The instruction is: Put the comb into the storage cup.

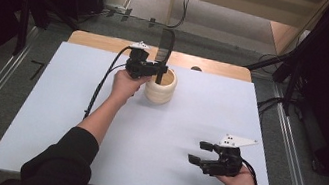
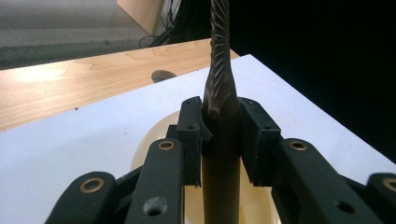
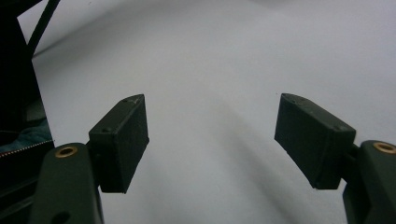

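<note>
A pale, ribbed wooden cup stands upright on the white board that covers most of the table, toward the far edge of the board and a little left of its middle. The left gripper sits just beside the cup on its left and reaches over the rim, with the person's left hand behind it and a dark sleeve trailing back toward the near edge. Its jaws are closed tight on a long, dark utensil that stands upright in the cup; the lower handle runs down inside the cup and the broad upper end rises well above the rim. In the left gripper view the two black pads press the utensil from both sides at the neck, where a smooth handle widens into a ridged, slotted upper part, and the cup's cream rim shows below and behind the jaws. What kind of utensil it is cannot be told for sure. A strip of bare wooden table lies beyond the cup, past the board's far edge. The right gripper is well apart from the cup, toward the near right corner of the board, held in the right hand. Its jaws stand wide open with nothing between them, and the right gripper view shows plain white board in the gap.
</note>
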The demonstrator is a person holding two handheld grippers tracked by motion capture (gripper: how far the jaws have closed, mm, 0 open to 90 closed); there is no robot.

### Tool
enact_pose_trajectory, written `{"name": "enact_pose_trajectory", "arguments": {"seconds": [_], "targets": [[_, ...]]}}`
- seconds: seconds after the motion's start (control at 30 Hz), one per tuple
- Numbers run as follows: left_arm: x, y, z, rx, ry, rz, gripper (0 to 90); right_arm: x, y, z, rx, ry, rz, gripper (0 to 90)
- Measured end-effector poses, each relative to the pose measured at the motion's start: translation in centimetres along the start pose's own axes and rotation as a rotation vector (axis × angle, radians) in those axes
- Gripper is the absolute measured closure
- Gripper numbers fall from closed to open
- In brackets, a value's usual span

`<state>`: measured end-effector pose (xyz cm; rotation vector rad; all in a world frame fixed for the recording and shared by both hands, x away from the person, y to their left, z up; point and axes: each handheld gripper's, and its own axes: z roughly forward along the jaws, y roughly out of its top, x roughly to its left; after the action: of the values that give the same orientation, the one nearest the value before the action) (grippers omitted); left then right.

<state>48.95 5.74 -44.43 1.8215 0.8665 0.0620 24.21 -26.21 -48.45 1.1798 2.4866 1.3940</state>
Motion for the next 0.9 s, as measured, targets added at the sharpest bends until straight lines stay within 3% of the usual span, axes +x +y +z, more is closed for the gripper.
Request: {"name": "enact_pose_trajectory", "arguments": {"seconds": [0.43, 0.7, 0.8, 0.9], "targets": [[0.0, 0.2, -0.8, 0.021, -0.011, 0.015, 56.6, 0.0, 0.0, 0.0, 0.0, 0.002, -0.004, 24.0], [0.1, 0.8, -2.1, 0.027, -0.023, -0.01, 47.0, 0.0, 0.0, 0.0, 0.0, 0.0, -0.004, 24.0], [0.4, 0.9, -2.8, 0.027, -0.045, -0.042, 41.4, 0.0, 0.0, 0.0, 0.002, 0.0, -0.006, 23.8], [0.6, 0.8, -3.3, 0.032, -0.044, -0.036, 37.5, 0.0, 0.0, 0.1, 0.004, 0.001, -0.004, 23.7]]}}
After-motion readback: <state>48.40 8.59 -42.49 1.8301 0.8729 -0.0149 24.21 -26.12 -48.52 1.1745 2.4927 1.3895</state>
